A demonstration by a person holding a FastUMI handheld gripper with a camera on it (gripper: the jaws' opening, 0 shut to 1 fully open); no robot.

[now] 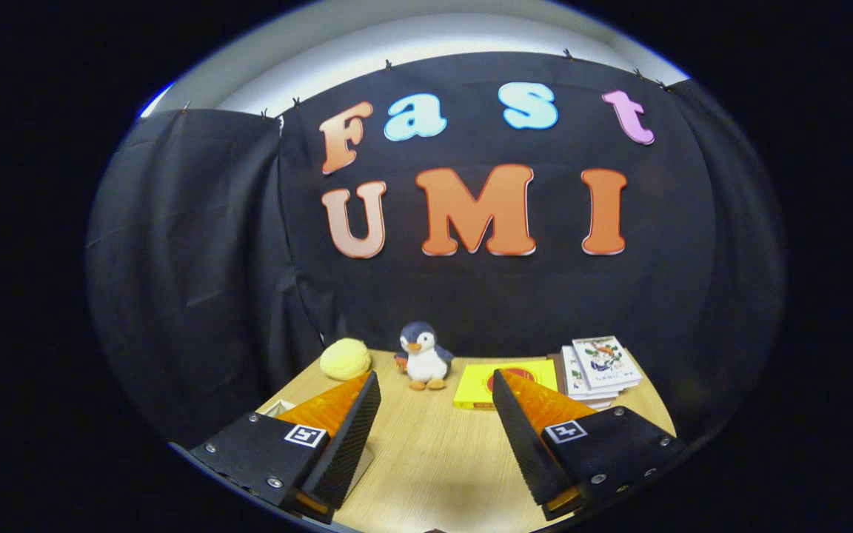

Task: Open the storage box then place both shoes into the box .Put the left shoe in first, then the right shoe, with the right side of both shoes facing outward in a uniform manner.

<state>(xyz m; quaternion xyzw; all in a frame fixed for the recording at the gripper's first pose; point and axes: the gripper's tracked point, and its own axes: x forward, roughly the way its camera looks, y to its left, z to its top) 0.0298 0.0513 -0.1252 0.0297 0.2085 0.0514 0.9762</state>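
Between the gripper's spread, empty fingers lies bare table. Beyond them stands a penguin. I judge the box lies elsewhere.

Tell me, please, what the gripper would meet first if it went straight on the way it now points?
Probably the penguin toy: it stands beyond the open gripper, roughly in line with the gap, on bare table. Depth is unclear.

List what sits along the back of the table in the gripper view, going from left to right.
Yellow round plush → penguin toy → yellow flat box → stack of books. All lie beyond the open gripper, whose fingers hold nothing.
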